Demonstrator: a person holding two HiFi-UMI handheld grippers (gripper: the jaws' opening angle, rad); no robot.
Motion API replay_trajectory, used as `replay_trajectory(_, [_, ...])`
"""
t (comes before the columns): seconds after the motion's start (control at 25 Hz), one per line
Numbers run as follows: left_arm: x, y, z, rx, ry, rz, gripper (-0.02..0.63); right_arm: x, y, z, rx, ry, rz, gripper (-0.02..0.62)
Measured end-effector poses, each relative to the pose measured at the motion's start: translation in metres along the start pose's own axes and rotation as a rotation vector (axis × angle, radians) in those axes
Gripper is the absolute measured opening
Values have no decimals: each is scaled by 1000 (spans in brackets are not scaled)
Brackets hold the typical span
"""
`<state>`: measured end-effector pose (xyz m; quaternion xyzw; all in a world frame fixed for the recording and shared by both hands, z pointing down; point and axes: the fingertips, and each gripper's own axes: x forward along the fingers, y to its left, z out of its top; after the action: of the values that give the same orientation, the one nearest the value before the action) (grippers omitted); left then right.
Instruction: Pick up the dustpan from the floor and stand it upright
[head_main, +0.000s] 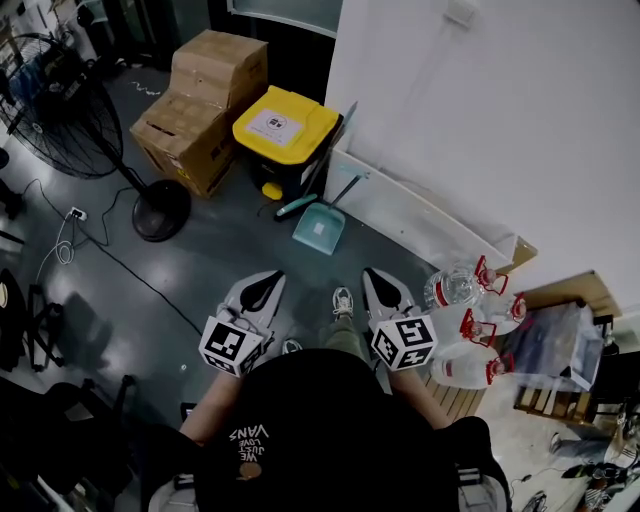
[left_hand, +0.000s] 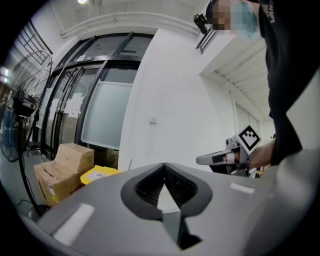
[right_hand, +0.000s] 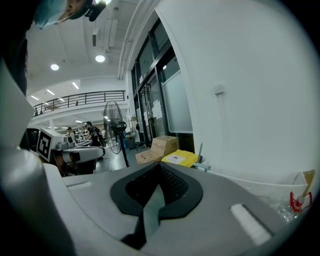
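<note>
A teal dustpan (head_main: 320, 228) lies flat on the grey floor beside the white wall, its long handle (head_main: 310, 201) running back toward the yellow-lidded bin (head_main: 284, 124). My left gripper (head_main: 263, 284) and right gripper (head_main: 376, 281) are held side by side in front of the person's body, well short of the dustpan. Both are shut with nothing between the jaws. In the left gripper view, my left gripper (left_hand: 164, 166) points at the wall, with the right gripper (left_hand: 220, 158) at its right. In the right gripper view, my right gripper (right_hand: 159, 167) points toward the bin (right_hand: 176, 158).
Stacked cardboard boxes (head_main: 198, 108) stand left of the bin. A standing fan (head_main: 60, 105) with a round base (head_main: 161, 209) and a trailing cable is at the left. Large water bottles (head_main: 470, 322) with red caps and a clear crate (head_main: 555, 350) sit at the right.
</note>
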<state>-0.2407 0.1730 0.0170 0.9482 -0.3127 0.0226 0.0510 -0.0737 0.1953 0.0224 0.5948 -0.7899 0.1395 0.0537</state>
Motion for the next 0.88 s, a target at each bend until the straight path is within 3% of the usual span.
replay_trajectory(0.88, [-1,-10,-6,-13,6,-6,52,-4,-6,-5,14,27,-20,2])
